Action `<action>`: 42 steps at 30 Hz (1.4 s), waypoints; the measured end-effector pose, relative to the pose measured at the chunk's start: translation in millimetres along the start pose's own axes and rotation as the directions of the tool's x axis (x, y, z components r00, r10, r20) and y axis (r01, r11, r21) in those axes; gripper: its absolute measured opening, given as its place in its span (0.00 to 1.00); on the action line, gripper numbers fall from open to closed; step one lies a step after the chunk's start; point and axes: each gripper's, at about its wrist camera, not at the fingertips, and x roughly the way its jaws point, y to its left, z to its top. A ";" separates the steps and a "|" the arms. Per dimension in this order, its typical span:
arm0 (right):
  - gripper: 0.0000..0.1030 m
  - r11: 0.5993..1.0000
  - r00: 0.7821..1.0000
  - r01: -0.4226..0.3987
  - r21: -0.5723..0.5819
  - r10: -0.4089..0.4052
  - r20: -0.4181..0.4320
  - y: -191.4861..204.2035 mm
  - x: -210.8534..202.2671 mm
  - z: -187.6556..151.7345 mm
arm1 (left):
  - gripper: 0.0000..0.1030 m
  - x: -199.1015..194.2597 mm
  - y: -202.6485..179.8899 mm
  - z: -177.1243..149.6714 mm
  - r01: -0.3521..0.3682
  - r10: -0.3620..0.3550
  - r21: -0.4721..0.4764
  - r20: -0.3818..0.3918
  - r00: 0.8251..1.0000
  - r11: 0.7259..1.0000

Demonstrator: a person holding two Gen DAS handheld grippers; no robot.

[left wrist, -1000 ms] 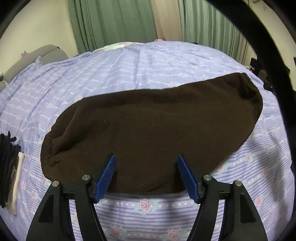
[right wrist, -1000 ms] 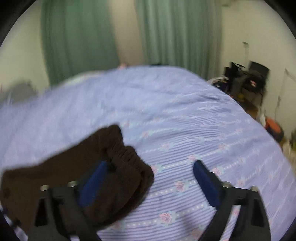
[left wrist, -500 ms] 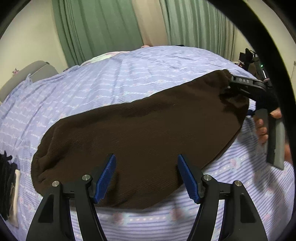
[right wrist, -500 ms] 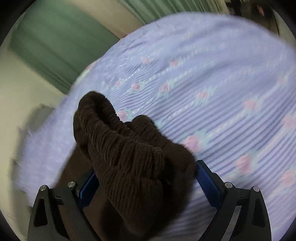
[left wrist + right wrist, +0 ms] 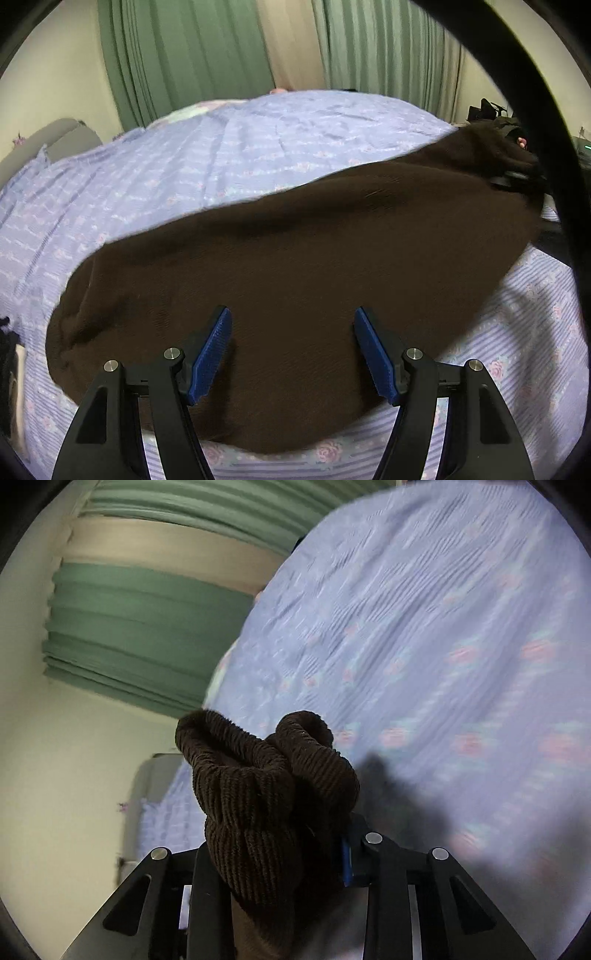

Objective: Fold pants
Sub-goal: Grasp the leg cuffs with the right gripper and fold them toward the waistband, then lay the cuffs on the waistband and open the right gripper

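Note:
Dark brown corduroy pants (image 5: 295, 266) lie folded lengthwise across a lilac flowered bedspread (image 5: 207, 158). My left gripper (image 5: 291, 350) is open, its blue pads just above the near edge of the pants at mid-length. My right gripper (image 5: 280, 845) is shut on the bunched waistband end of the pants (image 5: 266, 775) and holds it lifted off the bed, tilted. In the left wrist view that lifted end shows at the far right (image 5: 495, 155), with the right gripper mostly hidden behind it.
Green curtains (image 5: 192, 55) and a cream wall stand behind the bed. A grey chair back (image 5: 55, 136) is at the far left. A black item (image 5: 7, 354) lies at the left bed edge. Dark clutter (image 5: 487, 110) sits beyond the right side.
My right gripper has closed on the waistband end and lifted it off the bed, rolling to one side. My left gripper has stayed open over the near edge.

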 end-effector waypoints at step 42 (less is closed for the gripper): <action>0.31 0.611 0.872 0.486 -0.625 -0.290 0.395 283.9 -11.6 -164.4 | 0.67 -90.3 218.9 -12.9 0.087 -0.095 -0.349 -0.005 0.995 0.933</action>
